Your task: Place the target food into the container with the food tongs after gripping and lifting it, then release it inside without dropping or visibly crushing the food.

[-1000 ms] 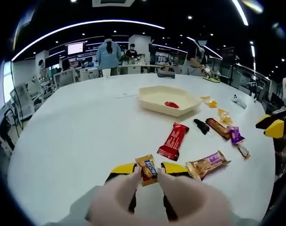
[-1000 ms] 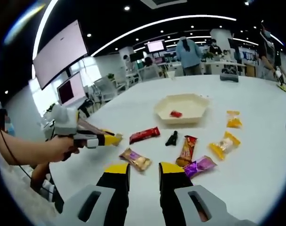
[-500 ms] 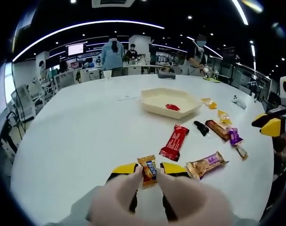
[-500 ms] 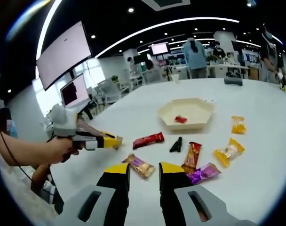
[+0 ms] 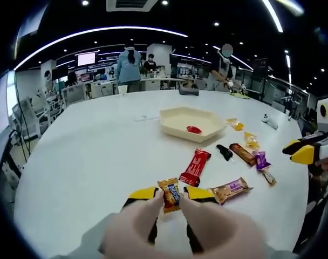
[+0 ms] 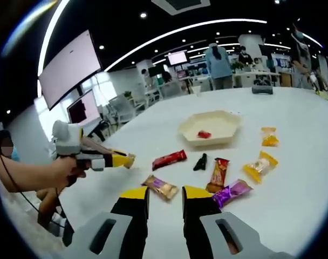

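My left claw [image 5: 170, 193] is clamping a small orange-and-blue wrapped candy [image 5: 170, 194] between its yellow tips, the candy standing upright in the pinch. In the right gripper view the same claw [image 6: 127, 159] is coming in from the left, held in my hand [image 6: 64, 168], with that candy [image 6: 129, 159] at its tip above the white round table [image 5: 88, 145].

Ahead of the left claw and a bit right, a cream hexagonal plastic tray [image 5: 177, 117] is sitting well apart, with a small red wrapped sweet [image 5: 194, 129] lying inside it. Between claw and tray, a red rectangular snack bar wrapper [image 5: 195, 167] is lying on the table. Just right of the left claw tips, a gold-and-purple foil snack bar [image 5: 229, 189] is lying flat. Further right-ahead: a small black wrapped piece [image 5: 224, 152], a brown long wrapper [image 5: 242, 154], a purple foil candy [image 5: 260, 160], two yellow wrapped candies [image 5: 251, 140].

My right claw [image 6: 164, 195] is open, jaws parted with a clear gap, gripping nothing, hovering over the table. Just ahead of its gap the gold-and-purple bar [image 6: 161, 186] is lying; the purple foil candy [image 6: 230, 192] is close by on the right. The tray [image 6: 217, 128] is well ahead of it.

People are standing far behind the table by desks.
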A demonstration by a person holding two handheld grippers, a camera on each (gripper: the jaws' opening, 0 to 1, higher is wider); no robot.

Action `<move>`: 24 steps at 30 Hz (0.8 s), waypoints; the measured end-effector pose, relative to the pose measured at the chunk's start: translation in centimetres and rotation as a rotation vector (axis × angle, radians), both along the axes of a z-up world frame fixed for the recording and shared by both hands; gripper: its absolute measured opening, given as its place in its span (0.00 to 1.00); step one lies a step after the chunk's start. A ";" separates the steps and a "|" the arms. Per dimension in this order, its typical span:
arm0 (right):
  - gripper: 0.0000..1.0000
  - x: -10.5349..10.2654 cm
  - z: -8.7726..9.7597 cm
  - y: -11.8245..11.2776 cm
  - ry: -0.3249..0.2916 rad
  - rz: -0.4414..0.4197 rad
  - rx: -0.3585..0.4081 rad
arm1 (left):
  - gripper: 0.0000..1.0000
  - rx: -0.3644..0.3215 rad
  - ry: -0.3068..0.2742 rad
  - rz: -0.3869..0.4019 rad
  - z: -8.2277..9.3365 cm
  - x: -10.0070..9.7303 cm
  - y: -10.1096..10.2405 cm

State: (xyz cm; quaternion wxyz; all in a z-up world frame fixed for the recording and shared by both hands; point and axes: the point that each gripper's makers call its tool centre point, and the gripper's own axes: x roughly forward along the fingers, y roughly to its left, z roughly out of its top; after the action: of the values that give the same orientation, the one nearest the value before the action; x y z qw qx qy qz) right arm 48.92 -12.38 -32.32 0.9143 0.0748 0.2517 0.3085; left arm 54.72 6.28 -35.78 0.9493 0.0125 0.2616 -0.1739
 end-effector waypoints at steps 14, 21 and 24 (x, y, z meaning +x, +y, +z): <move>0.23 -0.1 0.5 -0.6 -0.014 -0.024 -0.003 | 0.17 -0.007 -0.027 -0.005 1.2 0.1 -0.4; 0.23 -0.3 0.8 -0.4 -0.024 -0.024 0.002 | 0.17 -0.018 -0.026 0.004 1.7 -0.4 0.0; 0.23 -0.3 0.8 -0.3 -0.027 -0.025 0.007 | 0.17 -0.022 -0.023 0.011 1.7 -0.7 0.4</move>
State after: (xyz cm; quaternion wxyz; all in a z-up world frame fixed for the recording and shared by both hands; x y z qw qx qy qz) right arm 48.57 -12.71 -31.50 0.9211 0.0769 0.2374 0.2988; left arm 54.01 6.64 -34.06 0.9532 0.0026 0.2491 -0.1712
